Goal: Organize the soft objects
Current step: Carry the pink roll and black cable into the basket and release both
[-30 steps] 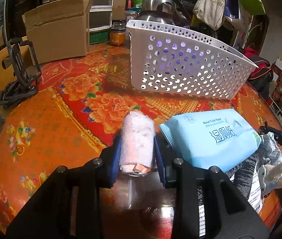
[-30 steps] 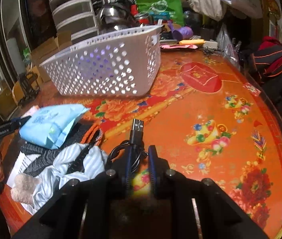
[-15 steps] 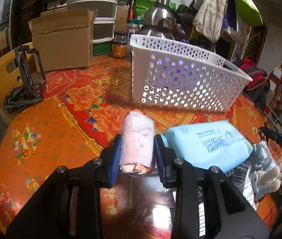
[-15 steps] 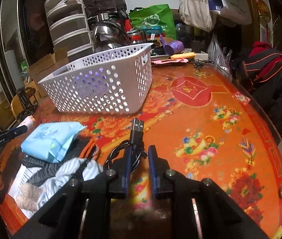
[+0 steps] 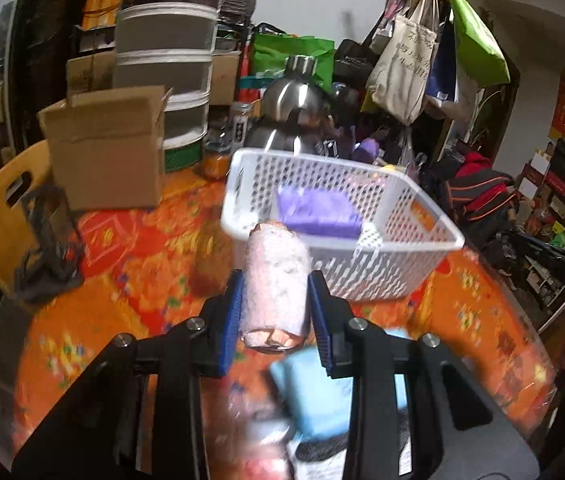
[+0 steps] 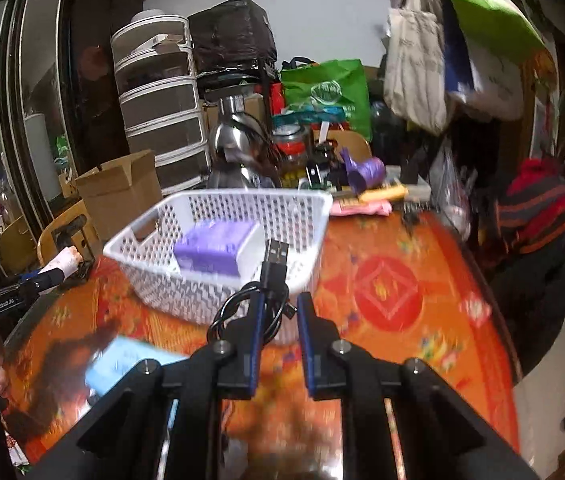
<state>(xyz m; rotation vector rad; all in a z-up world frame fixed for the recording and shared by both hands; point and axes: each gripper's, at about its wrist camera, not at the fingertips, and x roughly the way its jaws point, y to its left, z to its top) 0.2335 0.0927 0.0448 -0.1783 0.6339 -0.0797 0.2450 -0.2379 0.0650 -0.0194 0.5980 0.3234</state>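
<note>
- Left wrist view: the left hand-held gripper (image 5: 274,304) clamps a rolled towel (image 5: 276,280) above the surface (image 5: 94,320), in front of the white basket (image 5: 362,276) that holds a purple pack (image 5: 316,212).
- Right wrist view: the right hand-held gripper (image 6: 280,320) pinches a black cable (image 6: 270,276) narrowly, raised near the basket (image 6: 218,292).

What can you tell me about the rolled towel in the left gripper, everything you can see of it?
The rolled towel is a small, fluffy, pale pink-white cloth wound into a tight cylinder, with an orange-pink edge showing at its near end. It looks like soft terry. The left gripper is shut on it, the blue pads pressing both sides. It is held in the air above the table, pointing toward the white basket. Nothing else touches it.
</note>
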